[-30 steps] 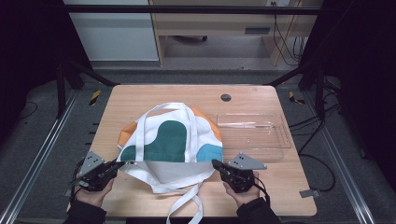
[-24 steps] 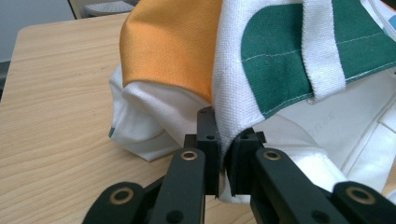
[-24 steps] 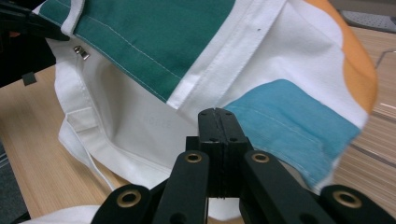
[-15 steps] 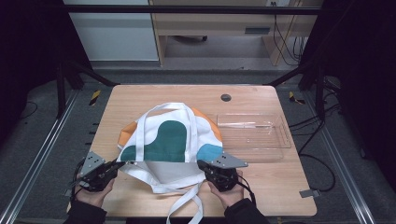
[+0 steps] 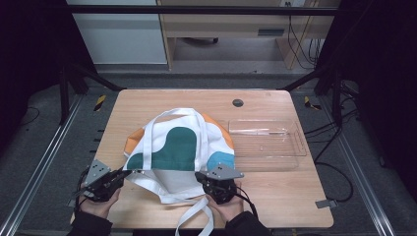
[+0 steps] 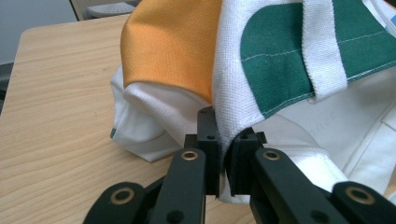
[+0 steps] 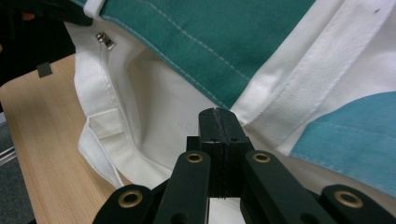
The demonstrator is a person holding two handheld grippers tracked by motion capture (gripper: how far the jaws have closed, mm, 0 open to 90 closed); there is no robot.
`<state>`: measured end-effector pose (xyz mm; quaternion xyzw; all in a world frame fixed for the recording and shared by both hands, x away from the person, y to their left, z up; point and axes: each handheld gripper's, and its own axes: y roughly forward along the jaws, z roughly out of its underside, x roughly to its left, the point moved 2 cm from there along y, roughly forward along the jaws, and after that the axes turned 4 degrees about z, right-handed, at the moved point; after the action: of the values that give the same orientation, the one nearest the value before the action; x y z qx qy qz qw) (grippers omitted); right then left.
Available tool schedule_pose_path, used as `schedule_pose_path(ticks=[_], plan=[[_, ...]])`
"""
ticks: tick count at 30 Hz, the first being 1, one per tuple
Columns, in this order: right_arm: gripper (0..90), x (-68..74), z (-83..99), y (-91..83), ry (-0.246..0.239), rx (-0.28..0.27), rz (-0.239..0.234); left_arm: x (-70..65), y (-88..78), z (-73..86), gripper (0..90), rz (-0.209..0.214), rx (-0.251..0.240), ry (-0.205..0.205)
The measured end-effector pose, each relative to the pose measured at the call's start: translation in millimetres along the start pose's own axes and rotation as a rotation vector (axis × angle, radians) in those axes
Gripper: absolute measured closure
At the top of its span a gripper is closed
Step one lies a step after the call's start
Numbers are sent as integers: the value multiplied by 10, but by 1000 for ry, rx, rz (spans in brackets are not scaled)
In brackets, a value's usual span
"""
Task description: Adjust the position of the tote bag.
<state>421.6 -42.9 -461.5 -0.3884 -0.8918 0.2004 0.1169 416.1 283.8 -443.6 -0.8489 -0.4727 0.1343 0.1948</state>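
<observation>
Here, the tote bag point(image 5: 179, 152) lies near the bench's point(image 5: 275, 196) front edge. The left gripper point(image 6: 223, 154) has its jaws pinched on the bag's white rim, anchoring that corner; the right gripper point(image 7: 218, 126), jaws fully closed and empty (apparently approaching the opening), rests against the fabric.

Concealed and cropped areas around the bag

Bag point(image 5: 179, 147) covers the table point(image 5: 275, 196) beneath it and overlaps the near-left corner of the tray point(image 5: 268, 142); its lower strap point(image 5: 194, 221) runs off the bottom edge of the high view, as do both forearms. Left gripper point(image 6: 224, 140) view crops the bag at top and right; the cloth edge between the jaws is hidden
</observation>
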Motion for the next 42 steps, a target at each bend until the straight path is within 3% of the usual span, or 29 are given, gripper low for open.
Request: schedule_pose_path(ticks=[8, 18, 24, 31, 42], plan=[[900, 51, 64, 173, 0, 36, 13, -1, -2, -1, 854, 0, -1, 1], [900, 55, 101, 265, 3, 47, 46, -6, -2, -4, 855, 0, -1, 4], [900, 42, 86, 252, 4, 10, 75, -4, -2, -2, 858, 2, 2, 8], [900, 73, 32, 175, -5, -36, 72, -8, -11, -2, 859, 5, 0, 14], [900, 76, -97, -5, 19, -107, 78, -20, -12, -5, 861, 12, -1, 21]])
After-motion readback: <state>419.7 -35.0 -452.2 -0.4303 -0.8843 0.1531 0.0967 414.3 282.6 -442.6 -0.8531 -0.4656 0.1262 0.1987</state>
